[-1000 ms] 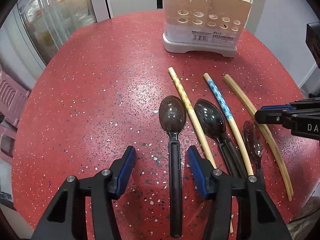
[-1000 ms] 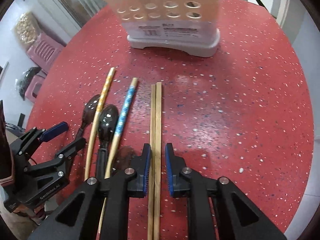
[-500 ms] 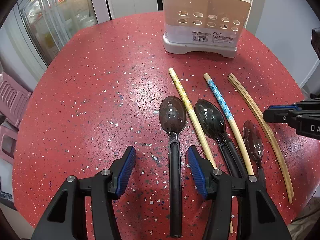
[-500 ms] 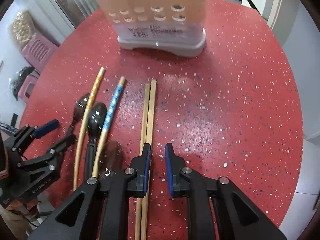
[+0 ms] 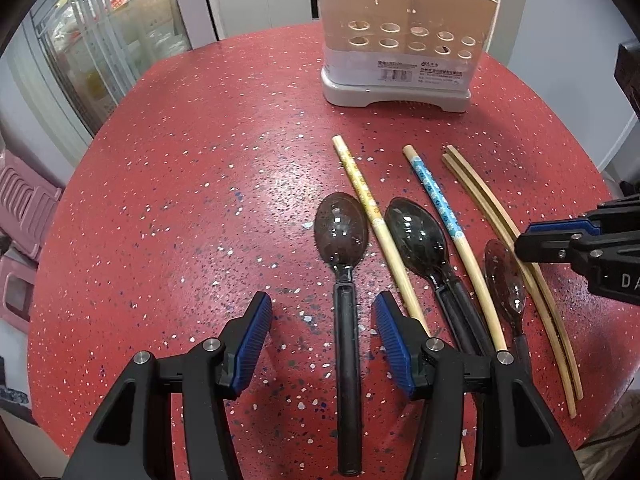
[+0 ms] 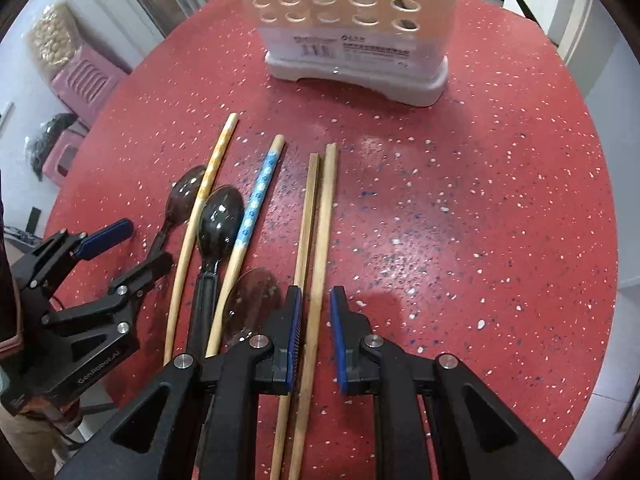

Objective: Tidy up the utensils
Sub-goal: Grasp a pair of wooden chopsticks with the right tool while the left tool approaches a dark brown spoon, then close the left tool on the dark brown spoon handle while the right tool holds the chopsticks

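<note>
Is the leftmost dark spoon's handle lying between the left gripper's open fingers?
Yes: in the left wrist view the leftmost dark spoon lies flat on the table with its handle between the left gripper, whose fingers stand apart, touching nothing.

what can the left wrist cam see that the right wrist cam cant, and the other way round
Only the left wrist view shows the full handle of the leftmost dark spoon, lying between the open left gripper fingers, and glass-fronted shelving beyond the table.

Only the right wrist view shows the right gripper straddling one plain wooden chopstick, plus a pink stool and the bare right side of the table.

Both show the red speckled table, the beige utensil holder, three dark spoons, and the yellow-patterned and blue-patterned chopsticks.
</note>
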Motion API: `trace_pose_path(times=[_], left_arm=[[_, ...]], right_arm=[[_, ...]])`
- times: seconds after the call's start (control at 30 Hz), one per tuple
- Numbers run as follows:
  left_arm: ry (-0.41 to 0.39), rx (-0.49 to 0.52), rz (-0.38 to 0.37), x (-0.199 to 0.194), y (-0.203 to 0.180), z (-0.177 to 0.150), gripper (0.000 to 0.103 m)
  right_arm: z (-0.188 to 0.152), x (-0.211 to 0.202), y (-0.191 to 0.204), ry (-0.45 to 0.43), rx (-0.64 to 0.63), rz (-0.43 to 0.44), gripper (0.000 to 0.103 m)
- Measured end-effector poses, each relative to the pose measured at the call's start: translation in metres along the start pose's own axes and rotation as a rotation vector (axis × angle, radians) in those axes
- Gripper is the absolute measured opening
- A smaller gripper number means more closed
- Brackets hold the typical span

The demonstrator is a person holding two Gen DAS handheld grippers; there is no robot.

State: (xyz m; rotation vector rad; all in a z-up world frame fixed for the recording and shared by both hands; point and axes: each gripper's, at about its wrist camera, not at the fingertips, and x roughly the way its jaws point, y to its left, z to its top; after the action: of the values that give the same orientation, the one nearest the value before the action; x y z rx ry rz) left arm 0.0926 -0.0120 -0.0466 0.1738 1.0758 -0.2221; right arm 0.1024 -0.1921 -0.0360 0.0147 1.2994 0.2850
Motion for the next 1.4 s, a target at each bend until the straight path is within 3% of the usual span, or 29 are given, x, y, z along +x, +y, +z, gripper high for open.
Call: trace_pose_path(times=[0.1,0.17,0.23,0.27,0.3,0.7,0.87,0.97,1.2,1.4], left_arm=[[0.005,0.015,-0.003,0.0,-0.003,0.003,0.078],[0.006,0.026,-0.031,-0.002,-0.006,0.003,0.062],[0.007,0.03,-0.051,-0.003,-0.008,0.002,0.056],[0.005,0.039,-0.06,-0.004,-0.009,0.002,0.044],[0.003,0.044,-0.066,-0.005,-0.011,0.001,0.038],[-0.075,-0.058,-0.109,-0.022,0.006,-0.008,0.037],[-0.075,-0.052,-0.1,-0.025,0.007,-0.007,0.037],[-0.073,-0.047,-0.098,-0.026,0.003,-0.006,0.037],[-0.073,-0.047,-0.091,-0.024,-0.003,-0.004,0.037],[-0.075,-0.06,-0.091,-0.023,0.0,-0.006,0.037]], right_arm=[[0.007,0.005,0.006,-0.002,-0.017,-0.005,0.016],[0.013,0.008,0.005,0.0,0.001,0.019,0.016],[0.016,0.012,0.007,0.01,0.01,0.025,0.014],[0.014,0.011,0.009,0.005,-0.003,0.016,0.014],[0.013,0.01,0.009,0.001,-0.012,0.01,0.014],[-0.001,-0.018,-0.032,-0.113,0.085,0.172,0.012],[-0.001,-0.014,-0.039,-0.06,0.069,0.167,0.014],[-0.003,-0.011,-0.039,-0.058,0.065,0.127,0.027],[-0.006,-0.005,-0.043,-0.039,0.082,0.067,0.027],[-0.003,-0.003,-0.023,-0.038,0.034,0.004,0.022]])
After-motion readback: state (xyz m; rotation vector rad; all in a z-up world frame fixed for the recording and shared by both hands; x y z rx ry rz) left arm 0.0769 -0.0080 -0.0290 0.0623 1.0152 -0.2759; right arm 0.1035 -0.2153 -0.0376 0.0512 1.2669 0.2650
